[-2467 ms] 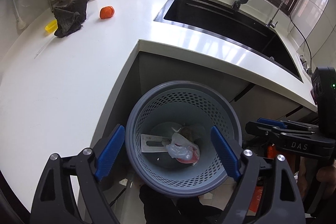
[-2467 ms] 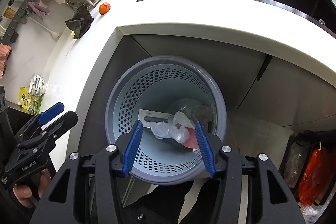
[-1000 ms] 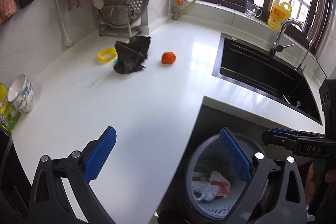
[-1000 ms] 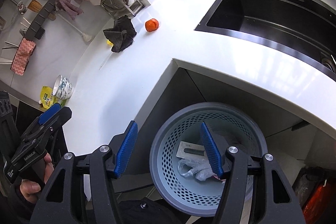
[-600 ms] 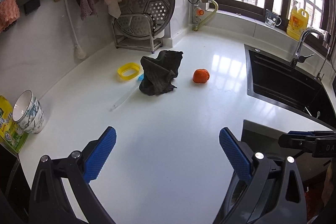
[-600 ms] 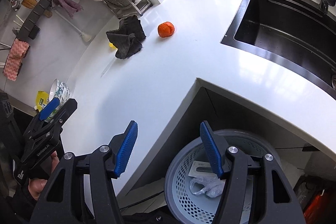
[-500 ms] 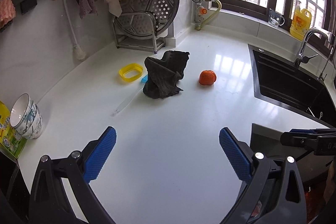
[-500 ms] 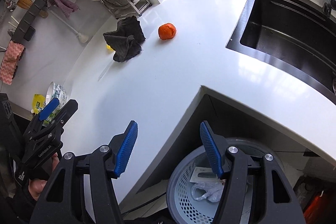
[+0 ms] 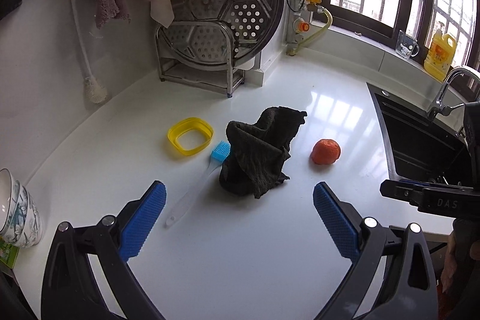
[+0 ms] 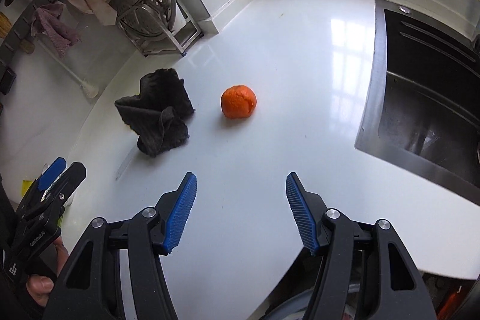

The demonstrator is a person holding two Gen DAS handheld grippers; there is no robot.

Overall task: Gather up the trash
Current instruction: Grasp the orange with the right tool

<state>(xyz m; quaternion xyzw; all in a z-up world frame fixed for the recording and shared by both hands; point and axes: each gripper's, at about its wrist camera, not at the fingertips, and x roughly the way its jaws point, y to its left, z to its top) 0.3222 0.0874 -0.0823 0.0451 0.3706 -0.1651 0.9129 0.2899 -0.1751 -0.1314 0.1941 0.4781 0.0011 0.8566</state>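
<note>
An orange peel ball [image 9: 326,151] lies on the white counter [image 9: 240,260]; it also shows in the right wrist view [image 10: 238,101]. A crumpled dark cloth [image 9: 258,150] lies left of it, also in the right wrist view [image 10: 159,110]. My left gripper [image 9: 240,218] is open and empty above the counter, short of the cloth. My right gripper [image 10: 241,212] is open and empty, short of the orange peel. The grey trash basket rim [image 10: 288,309] barely shows below the counter edge.
A yellow ring [image 9: 190,137] and a blue-headed brush [image 9: 207,170] lie left of the cloth. A steamer rack [image 9: 216,29] stands at the back. A black sink [image 10: 426,86] lies to the right. Stacked bowls [image 9: 18,218] stand at the left.
Both grippers have risen from the trash basket and moved forward over the counter toward the cloth and orange peel. Both stay open and empty.
</note>
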